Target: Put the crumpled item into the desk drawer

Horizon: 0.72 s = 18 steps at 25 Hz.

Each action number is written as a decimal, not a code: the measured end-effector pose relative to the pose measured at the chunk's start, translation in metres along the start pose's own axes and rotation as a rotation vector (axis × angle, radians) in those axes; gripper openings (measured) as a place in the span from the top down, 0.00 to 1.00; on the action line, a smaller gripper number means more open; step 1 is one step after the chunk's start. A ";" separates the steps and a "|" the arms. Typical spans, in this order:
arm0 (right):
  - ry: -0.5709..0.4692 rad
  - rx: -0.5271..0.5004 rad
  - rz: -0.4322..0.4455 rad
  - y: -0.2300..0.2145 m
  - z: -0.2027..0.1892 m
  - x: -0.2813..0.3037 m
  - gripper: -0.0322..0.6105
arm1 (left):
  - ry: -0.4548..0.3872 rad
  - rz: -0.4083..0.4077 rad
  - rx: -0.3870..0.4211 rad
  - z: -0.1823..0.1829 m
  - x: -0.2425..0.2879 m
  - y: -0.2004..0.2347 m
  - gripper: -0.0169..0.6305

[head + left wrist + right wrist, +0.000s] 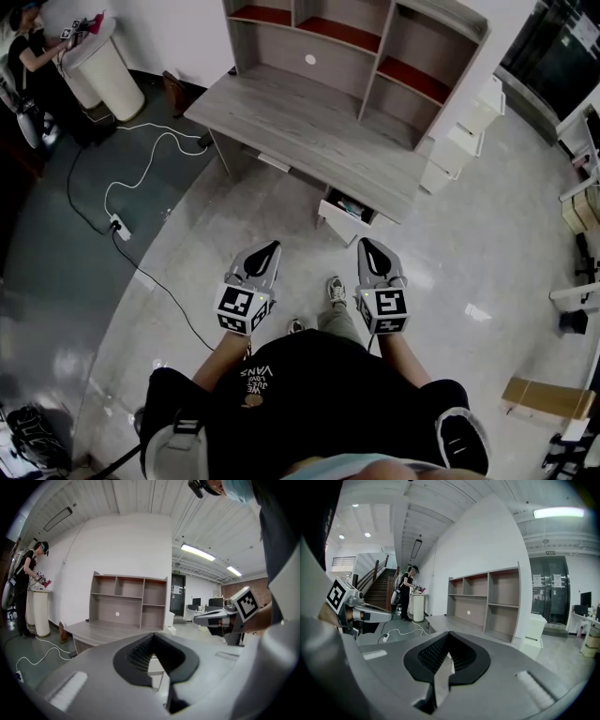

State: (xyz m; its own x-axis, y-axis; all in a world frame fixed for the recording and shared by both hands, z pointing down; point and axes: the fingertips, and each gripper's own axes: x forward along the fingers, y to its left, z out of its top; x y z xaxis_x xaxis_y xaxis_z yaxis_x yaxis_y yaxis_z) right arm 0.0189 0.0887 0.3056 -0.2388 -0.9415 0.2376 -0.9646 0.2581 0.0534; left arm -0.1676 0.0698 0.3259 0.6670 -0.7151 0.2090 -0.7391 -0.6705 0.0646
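Crumpled item: not identifiable with certainty. A dark thing (350, 205) lies inside the open drawer (334, 221) under the desk (309, 127); whether it is the crumpled item cannot be told. The drawer stands ahead of both grippers, well apart from the fingertips and nearer the right gripper than the left.

Pose: the person stands on the floor (234, 216) in front of the desk, forearms extended forward at waist level. The left gripper (272, 246) and right gripper (366, 242) are held side by side, near each other but apart, with one shoe (337, 291) visible between them. Both point toward the desk, tipped slightly below level, marker cubes facing up toward the head camera.

Fingers: on the left gripper (152, 634) the two jaws meet at the tip, fully closed, with nothing between them. On the right gripper (447, 633) the jaws are likewise closed tip to tip and empty. Neither gripper touches the desk, the drawer or the other gripper.
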 end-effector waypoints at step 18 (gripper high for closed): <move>0.049 0.061 -0.013 -0.010 -0.018 -0.004 0.95 | 0.035 -0.015 -0.024 -0.011 0.005 -0.014 0.89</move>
State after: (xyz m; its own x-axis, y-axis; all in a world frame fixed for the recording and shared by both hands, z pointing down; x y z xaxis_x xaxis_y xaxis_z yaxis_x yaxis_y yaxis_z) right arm 0.0319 0.0942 0.3218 -0.2219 -0.9326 0.2847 -0.9730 0.2308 -0.0023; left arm -0.1555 0.0779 0.3371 0.6747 -0.6973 0.2419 -0.7313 -0.6759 0.0914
